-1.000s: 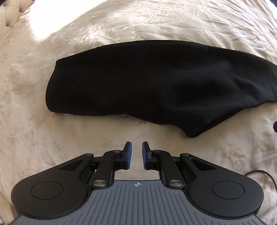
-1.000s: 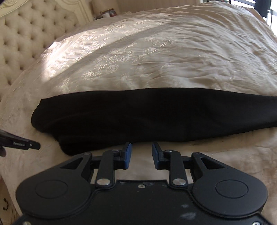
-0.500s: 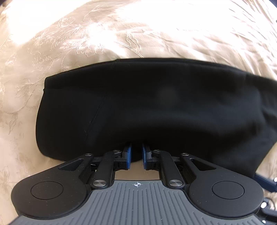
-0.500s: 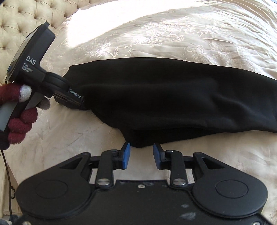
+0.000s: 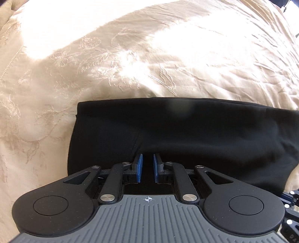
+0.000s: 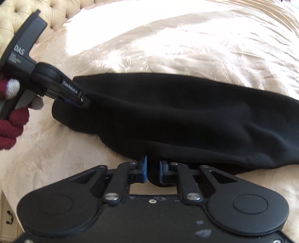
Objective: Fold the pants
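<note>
Both grippers at the near edge of the black pants

Left gripper (image 5: 146, 162) is seen pointing steeply down onto the black pants (image 5: 186, 134), its blue pads (image 5: 139, 167) drawn close together with dark fabric in the narrow slot between them; whether the cloth is actually pinched cannot be told from its own view. From the right wrist view the same gripper (image 6: 82, 101) is seen held by a hand in a red glove (image 6: 11, 119), its tip buried in the left end of the pants. The right gripper (image 6: 153, 164) is placed at the near hem, its jaws closing, with a fold of black fabric lying between them. The pants are laid lengthwise across a cream embroidered bedspread (image 5: 130, 61), folded into a long band. A tufted headboard (image 6: 56, 11) is visible behind.
</note>
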The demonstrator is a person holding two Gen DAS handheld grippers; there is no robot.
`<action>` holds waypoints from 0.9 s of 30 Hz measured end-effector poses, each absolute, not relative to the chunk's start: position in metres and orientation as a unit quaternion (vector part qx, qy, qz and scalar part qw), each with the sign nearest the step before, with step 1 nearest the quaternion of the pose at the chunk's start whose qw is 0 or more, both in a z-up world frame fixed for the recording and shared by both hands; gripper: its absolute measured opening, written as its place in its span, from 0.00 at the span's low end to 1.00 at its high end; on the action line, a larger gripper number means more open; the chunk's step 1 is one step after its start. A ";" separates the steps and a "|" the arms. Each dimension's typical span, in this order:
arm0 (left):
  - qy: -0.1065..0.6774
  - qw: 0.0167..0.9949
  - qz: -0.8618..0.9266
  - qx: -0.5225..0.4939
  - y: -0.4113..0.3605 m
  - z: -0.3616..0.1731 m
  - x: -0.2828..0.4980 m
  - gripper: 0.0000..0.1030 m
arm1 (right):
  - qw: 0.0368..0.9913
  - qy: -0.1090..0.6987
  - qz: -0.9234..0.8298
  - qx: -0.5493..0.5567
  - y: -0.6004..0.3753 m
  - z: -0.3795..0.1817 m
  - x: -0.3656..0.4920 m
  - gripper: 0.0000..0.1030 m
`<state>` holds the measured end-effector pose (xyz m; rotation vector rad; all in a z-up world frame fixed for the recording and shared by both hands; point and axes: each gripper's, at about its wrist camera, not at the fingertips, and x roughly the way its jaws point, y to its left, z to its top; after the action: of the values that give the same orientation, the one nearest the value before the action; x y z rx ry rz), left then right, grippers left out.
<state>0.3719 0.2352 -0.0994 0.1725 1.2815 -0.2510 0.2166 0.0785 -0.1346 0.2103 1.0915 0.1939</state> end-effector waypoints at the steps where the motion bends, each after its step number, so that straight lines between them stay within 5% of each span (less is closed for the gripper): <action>1: 0.589 0.795 -0.114 0.086 0.236 -0.095 0.372 0.13 | 0.846 0.512 0.097 0.116 0.073 -0.127 0.218 0.09; 10: 0.565 0.803 -0.140 0.129 0.226 -0.083 0.377 0.13 | 0.771 0.589 0.084 0.228 0.040 -0.158 0.207 0.08; 19: 0.558 0.779 -0.176 0.225 0.197 -0.130 0.363 0.13 | 0.769 0.583 0.058 0.257 0.031 -0.157 0.211 0.07; 27: 0.576 0.780 -0.144 0.199 0.214 -0.144 0.420 0.20 | 0.761 0.589 0.052 0.266 0.027 -0.155 0.216 0.08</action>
<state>0.4204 0.2141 -0.1441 0.4303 1.2443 -0.3122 0.2158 0.0269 -0.1551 0.5800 1.2826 0.1123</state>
